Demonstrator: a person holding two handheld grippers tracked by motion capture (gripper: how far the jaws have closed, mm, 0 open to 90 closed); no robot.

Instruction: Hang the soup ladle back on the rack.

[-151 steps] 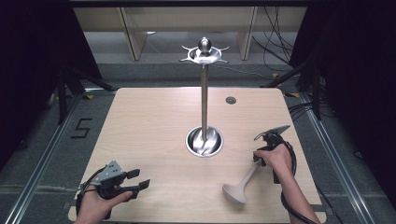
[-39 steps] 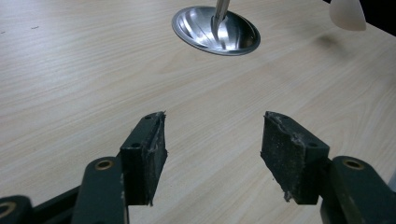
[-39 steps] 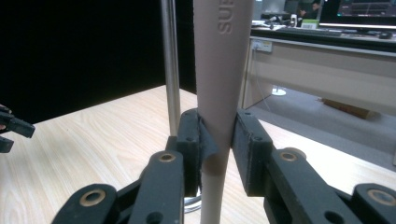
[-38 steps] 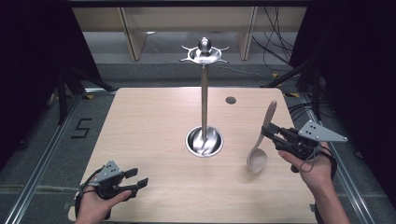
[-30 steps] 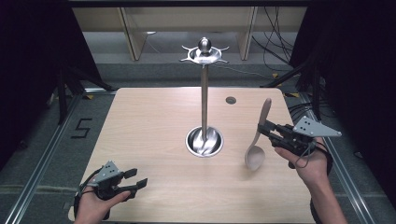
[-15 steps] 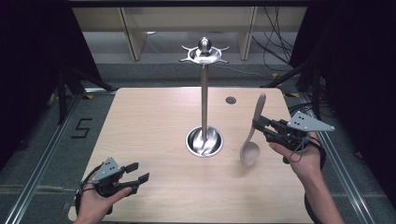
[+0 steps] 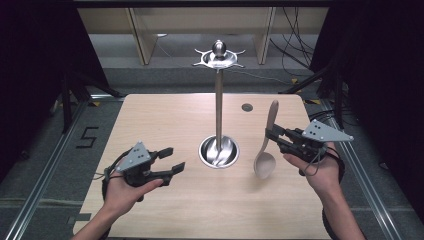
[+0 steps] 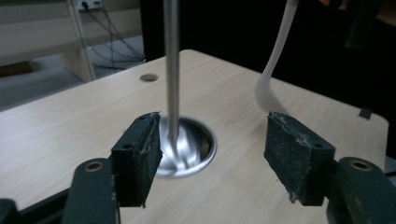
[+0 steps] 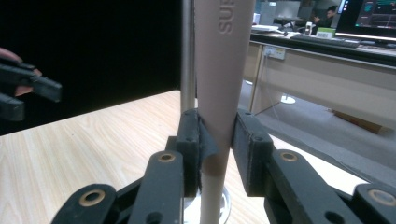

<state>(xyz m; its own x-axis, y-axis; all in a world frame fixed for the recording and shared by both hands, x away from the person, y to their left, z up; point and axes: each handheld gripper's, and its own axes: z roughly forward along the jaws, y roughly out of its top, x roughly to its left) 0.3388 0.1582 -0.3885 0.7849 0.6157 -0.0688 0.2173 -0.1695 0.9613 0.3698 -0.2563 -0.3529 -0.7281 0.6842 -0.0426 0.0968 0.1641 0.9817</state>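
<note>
While the spoon (image 7: 266,145) is gripped upright by the right gripper (image 7: 272,134) right of the stand (image 7: 218,115), the left gripper (image 7: 170,161) is held empty above the table (image 7: 165,115). Through spread jaws, stand (image 8: 172,65) and spoon (image 8: 273,70) are seen. Pads (image 9: 189,140) are clamped on the spoon's handle (image 9: 223,79).

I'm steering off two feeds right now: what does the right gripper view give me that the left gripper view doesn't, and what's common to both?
Right gripper view alone: the right gripper clamped on the spoon handle, with embossed letters on it.

Left gripper view alone: the left gripper open with nothing between its pads, the stand's base dish, the spoon's bowl, a hole in the table.

Both: the stand's pole, the spoon, the wooden tabletop.
</note>
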